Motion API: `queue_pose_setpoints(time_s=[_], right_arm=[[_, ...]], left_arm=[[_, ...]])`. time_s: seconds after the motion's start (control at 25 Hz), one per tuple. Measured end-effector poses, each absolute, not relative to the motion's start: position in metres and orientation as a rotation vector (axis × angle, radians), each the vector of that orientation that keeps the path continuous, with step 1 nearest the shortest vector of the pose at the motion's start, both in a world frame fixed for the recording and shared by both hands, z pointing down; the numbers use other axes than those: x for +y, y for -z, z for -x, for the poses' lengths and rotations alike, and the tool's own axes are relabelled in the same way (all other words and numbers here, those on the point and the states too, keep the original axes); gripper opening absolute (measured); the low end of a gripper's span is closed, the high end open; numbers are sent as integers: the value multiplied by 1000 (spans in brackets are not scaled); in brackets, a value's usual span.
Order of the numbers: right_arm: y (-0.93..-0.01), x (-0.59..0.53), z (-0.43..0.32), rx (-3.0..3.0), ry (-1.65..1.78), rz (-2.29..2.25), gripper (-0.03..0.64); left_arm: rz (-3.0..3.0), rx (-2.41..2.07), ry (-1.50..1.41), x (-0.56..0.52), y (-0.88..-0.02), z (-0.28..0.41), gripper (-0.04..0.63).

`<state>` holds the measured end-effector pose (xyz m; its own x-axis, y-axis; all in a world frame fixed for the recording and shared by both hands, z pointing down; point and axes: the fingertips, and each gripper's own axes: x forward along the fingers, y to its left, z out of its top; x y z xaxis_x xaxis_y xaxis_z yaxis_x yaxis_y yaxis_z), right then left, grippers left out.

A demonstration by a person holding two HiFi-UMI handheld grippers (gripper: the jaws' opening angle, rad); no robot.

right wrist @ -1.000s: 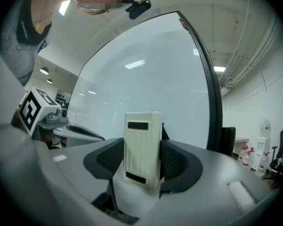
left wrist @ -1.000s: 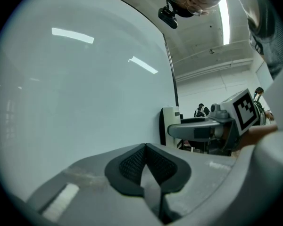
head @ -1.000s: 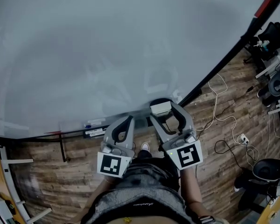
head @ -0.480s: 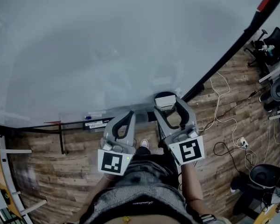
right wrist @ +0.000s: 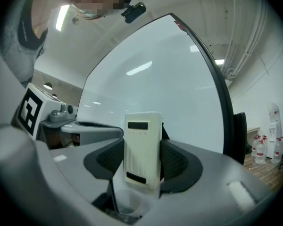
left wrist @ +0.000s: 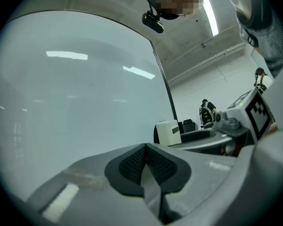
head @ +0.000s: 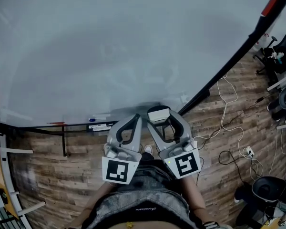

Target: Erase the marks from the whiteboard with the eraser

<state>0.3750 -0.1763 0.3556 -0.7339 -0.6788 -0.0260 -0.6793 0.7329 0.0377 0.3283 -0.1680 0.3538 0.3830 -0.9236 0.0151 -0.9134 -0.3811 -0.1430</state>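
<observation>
While clamped on the eraser (right wrist: 142, 147), holds it upright between two dark ribbed pads: right gripper (right wrist: 142, 161), pinching both long edges of the cream block. Sticks up past the jaw tips, with a dark strip near the top of its face and another near the bottom. Points toward the whiteboard (right wrist: 155, 84) close ahead; cannot tell whether touching it or just clear of it.

From the head view, sits low down by the bottom edge of the board, near the slanting black frame (head: 229, 63) on the right. Appears there as a pale block capping the end of the right gripper, above a person's shoe and striped clothing.

Just beside, on the left: left gripper (left wrist: 145, 160), pressed fully together, meshed pads meeting in a single seam with nothing between. Aims at the same lower stretch of the board, apart from the eraser, which shows to its right in the left gripper view.

Below the board, left of both grippers: a narrow ledge (head: 97, 125) carrying what look like markers, too small to make out. Underneath, a wooden floor (head: 47, 175), with pale cables (head: 229, 118) looping across it on the right.
</observation>
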Motion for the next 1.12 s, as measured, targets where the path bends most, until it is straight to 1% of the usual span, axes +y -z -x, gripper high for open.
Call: queue_pose_setpoints(time_s=[0.32, 1.12], right_arm=[[-326, -170, -370, 2874, -159, 1121, 241], [-331, -164, -364, 2903, -136, 1105, 239]], left_arm=[[2428, 1655, 75, -166, -322, -333, 3], [2428, 1694, 107, -158, -332, -324, 3]])
